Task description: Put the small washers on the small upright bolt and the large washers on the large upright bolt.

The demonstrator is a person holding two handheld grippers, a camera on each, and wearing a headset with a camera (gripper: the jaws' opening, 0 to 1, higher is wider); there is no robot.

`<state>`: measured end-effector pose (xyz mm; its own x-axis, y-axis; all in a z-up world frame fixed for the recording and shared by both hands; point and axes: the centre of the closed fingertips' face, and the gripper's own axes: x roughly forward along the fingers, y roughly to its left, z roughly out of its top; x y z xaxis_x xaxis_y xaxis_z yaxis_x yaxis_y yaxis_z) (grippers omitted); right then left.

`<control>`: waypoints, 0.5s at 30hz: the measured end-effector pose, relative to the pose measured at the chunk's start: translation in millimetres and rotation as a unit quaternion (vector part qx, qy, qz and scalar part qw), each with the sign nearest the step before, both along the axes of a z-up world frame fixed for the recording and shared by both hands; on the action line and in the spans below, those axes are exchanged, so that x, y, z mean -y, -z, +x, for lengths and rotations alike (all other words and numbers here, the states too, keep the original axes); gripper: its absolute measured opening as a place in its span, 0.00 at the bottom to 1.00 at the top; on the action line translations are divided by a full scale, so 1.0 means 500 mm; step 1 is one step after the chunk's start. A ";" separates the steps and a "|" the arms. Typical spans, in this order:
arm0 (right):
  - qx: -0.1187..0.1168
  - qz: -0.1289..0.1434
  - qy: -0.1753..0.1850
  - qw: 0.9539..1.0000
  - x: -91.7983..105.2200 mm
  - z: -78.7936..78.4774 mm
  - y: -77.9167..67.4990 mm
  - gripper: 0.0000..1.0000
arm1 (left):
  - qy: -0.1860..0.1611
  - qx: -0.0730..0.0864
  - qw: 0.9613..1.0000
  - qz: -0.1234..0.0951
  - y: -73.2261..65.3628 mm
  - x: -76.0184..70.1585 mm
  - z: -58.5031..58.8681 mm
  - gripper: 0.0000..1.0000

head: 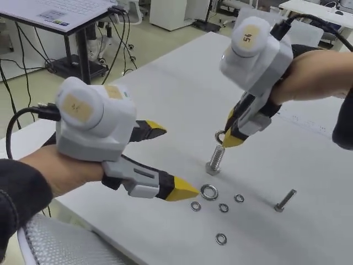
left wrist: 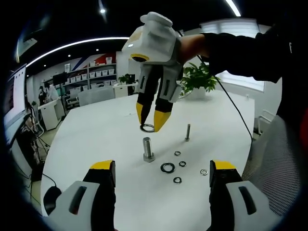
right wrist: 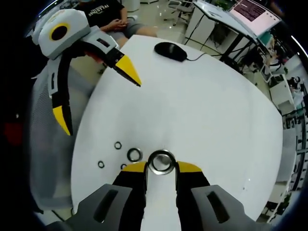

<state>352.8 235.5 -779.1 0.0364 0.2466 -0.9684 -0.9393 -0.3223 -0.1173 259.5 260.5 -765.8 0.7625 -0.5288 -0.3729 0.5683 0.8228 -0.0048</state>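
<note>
Right gripper [head: 225, 138]: jaws closed down on the rim of a large silver steel washer [right wrist: 161, 152], held flat just above the large grey threaded upright bolt [head: 215, 160] on the white tabletop [head: 165, 94]. Not yet threaded on.

Left gripper [head: 177, 161]: jaws wide apart, holding nothing, near the loose small silver washers [head: 223, 207].

Risks:
- If the hole is off the bolt's axis at release, the washer may catch the thread tip, tilt and roll off.
- A sideways nudge from the jaw tips could topple the free-standing bolt.
</note>
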 end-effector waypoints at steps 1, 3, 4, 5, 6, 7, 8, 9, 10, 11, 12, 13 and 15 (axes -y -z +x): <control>-0.002 -0.002 0.000 1.000 0.000 0.002 0.003 0.22 | 0.000 0.000 1.000 -0.001 0.000 0.000 0.000 0.80; -0.007 -0.005 0.002 1.000 -0.001 0.005 0.011 0.22 | 0.000 0.000 1.000 -0.002 -0.001 0.000 -0.001 0.79; -0.007 -0.007 0.003 1.000 0.000 0.008 0.016 0.22 | 0.001 -0.001 1.000 -0.001 0.000 0.000 -0.002 0.79; -0.007 -0.008 0.004 1.000 0.000 0.011 0.020 0.22 | 0.001 -0.001 1.000 0.000 0.002 0.000 -0.002 0.79; -0.007 -0.011 0.006 1.000 0.003 0.012 0.023 0.22 | 0.002 -0.002 1.000 0.000 0.002 0.000 -0.003 0.79; -0.008 -0.012 0.007 1.000 0.004 0.014 0.025 0.22 | 0.003 -0.002 1.000 0.000 0.003 0.001 -0.003 0.79; -0.011 -0.013 0.010 1.000 0.005 0.014 0.029 0.22 | 0.003 -0.002 1.000 0.000 0.004 0.000 -0.003 0.79; -0.013 -0.014 0.010 1.000 0.005 0.014 0.032 0.22 | 0.003 -0.002 1.000 0.001 0.004 0.001 -0.003 0.79; -0.015 -0.016 0.012 1.000 0.007 0.014 0.036 0.22 | 0.003 -0.002 1.000 0.000 0.004 0.001 -0.003 0.79; -0.016 -0.018 0.011 1.000 0.008 0.014 0.039 0.22 | 0.003 -0.002 1.000 -0.001 0.004 0.001 -0.003 0.79; -0.016 -0.019 0.011 1.000 0.008 0.015 0.042 0.22 | 0.003 -0.003 1.000 -0.001 0.005 0.001 -0.003 0.79; -0.016 -0.020 0.012 1.000 0.007 0.016 0.044 0.22 | 0.004 -0.003 1.000 0.000 0.006 0.001 -0.003 0.79; -0.019 -0.020 0.014 1.000 0.007 0.024 0.049 0.22 | 0.005 -0.004 1.000 0.001 0.007 0.002 -0.003 0.79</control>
<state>364.9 231.9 -803.4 0.0056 0.2077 -0.9782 -0.9517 -0.2993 -0.0690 258.1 259.3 -769.3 0.7537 -0.5362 -0.3800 0.5768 0.8169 -0.0085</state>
